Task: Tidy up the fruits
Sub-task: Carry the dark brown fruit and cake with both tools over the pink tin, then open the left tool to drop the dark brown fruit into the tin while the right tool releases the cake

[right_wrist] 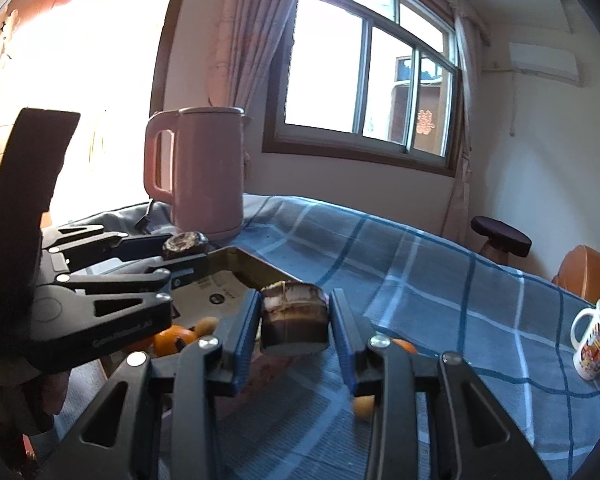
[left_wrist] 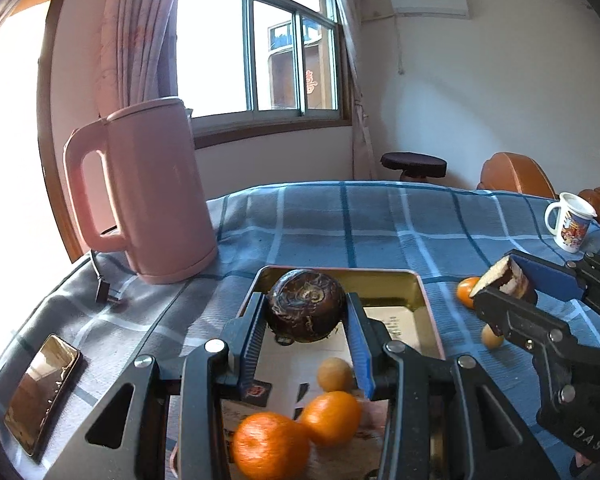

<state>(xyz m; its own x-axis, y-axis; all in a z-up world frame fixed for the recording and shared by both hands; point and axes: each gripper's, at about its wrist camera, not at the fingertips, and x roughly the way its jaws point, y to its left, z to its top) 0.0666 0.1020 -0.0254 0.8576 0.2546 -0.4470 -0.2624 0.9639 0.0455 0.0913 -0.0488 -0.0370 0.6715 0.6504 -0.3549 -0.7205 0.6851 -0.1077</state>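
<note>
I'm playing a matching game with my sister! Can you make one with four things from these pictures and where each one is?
Things:
1. round dark fruit
2. cut dark fruit piece
3. two oranges
4. phone

Places:
A. lying flat on the checked cloth, beside the tray
B. held in the left gripper, over the gold tray
C. inside the tray, at its near end
D. held in the right gripper

Pairs: 1-B, 2-D, 3-C, 4-A

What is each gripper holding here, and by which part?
The left gripper clamps a whole dark brown bulb by its opposite sides, above the tin tray. The right gripper clamps a cut bulb piece by its sides.
</note>
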